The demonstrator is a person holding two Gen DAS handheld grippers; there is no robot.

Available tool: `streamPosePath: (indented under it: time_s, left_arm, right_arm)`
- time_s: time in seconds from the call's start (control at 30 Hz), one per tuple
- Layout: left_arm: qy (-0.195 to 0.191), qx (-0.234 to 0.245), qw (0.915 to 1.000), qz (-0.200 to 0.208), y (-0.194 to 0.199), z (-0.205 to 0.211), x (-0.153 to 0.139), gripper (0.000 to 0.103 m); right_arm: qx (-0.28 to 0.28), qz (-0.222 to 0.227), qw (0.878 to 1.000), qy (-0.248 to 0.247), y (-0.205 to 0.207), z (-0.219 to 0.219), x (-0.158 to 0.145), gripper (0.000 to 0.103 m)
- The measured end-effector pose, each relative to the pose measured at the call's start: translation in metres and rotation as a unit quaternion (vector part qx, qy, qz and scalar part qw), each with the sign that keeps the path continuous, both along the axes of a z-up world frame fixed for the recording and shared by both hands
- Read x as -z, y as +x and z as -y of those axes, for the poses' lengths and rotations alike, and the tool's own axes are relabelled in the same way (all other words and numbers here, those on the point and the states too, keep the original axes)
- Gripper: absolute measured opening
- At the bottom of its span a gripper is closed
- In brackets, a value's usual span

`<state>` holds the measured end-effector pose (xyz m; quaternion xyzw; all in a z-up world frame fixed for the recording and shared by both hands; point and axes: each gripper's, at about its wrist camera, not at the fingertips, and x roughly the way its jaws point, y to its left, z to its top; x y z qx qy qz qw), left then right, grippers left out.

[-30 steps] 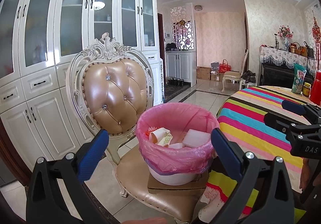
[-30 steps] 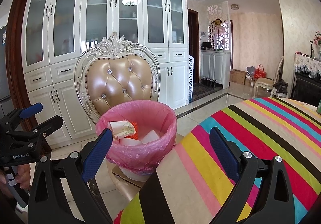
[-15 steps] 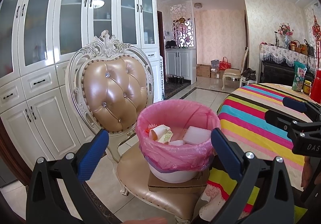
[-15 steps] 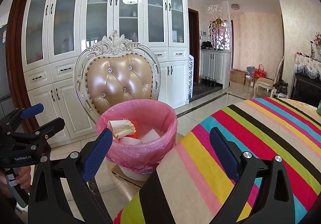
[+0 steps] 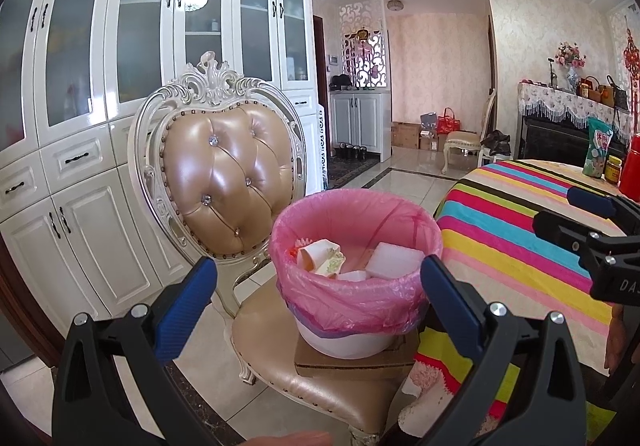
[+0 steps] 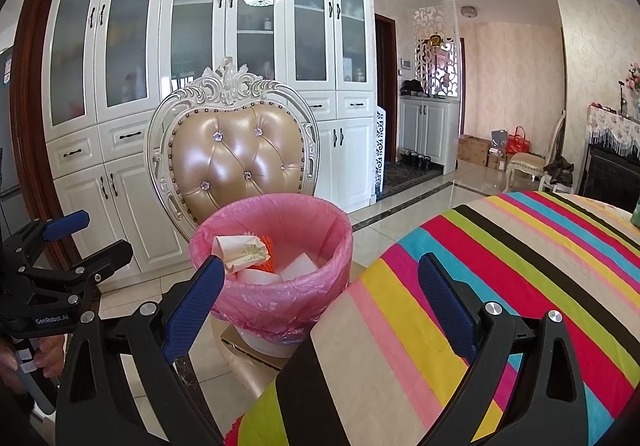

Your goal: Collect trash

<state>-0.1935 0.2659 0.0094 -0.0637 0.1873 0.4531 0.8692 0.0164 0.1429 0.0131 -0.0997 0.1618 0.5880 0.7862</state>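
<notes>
A white bin lined with a pink bag (image 5: pixel 352 298) stands on a cardboard piece on the seat of a tufted chair (image 5: pixel 228 182); it also shows in the right wrist view (image 6: pixel 280 302). Inside lie a crumpled paper cup (image 5: pixel 320 254), white foam blocks (image 5: pixel 394 260) and something orange. My left gripper (image 5: pixel 320 306) is open and empty, just in front of the bin. My right gripper (image 6: pixel 320 298) is open and empty, over the striped tablecloth's edge (image 6: pixel 480 286), right of the bin. Each gripper shows in the other's view, the right one (image 5: pixel 588 222) and the left one (image 6: pixel 76 242).
White cabinets (image 5: pixel 100 106) stand behind the chair. The round table (image 5: pixel 520 238) carries a green packet (image 5: pixel 598 152), a jar (image 5: pixel 614 168) and a red flask (image 5: pixel 632 166) at its far side. Tiled floor (image 5: pixel 400 174) runs back to a hallway with boxes.
Both views have tilted up slightly, so the bin and chair sit a little lower in frame. Both grippers stay open and empty.
</notes>
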Motion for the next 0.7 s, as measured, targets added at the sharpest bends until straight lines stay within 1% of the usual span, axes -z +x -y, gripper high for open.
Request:
streamPosePath:
  time_s: [0.27,0.33,0.37,0.43,0.53,0.7]
  left_arm:
    - [-0.014,0.008,0.9998,-0.005,0.005,-0.003,0.008,0.099]
    - [-0.016,0.002,0.9999,-0.006,0.005,-0.004,0.011,0.099]
    - [-0.012,-0.011,0.9998,-0.009,0.005,-0.004,0.012,0.099]
    - [-0.014,-0.009,0.9998,-0.010,0.005,-0.005,0.013,0.099]
    - [-0.026,-0.006,0.9996,-0.004,0.004,-0.009,0.012,0.099]
    - [-0.023,-0.009,0.9997,-0.002,0.002,-0.009,0.010,0.099]
  right_arm:
    - [0.002,0.001,1.000,0.000,0.000,0.000,0.000,0.091]
    - [0.000,0.001,1.000,0.000,0.001,0.000,0.000,0.091]
    - [0.001,0.001,1.000,0.000,0.000,0.000,-0.001,0.091]
    - [0.001,0.001,1.000,0.000,0.001,-0.001,-0.001,0.091]
    - [0.002,-0.001,1.000,0.001,0.002,0.000,-0.001,0.091]
    - [0.001,0.000,1.000,0.001,0.002,0.000,-0.002,0.091]
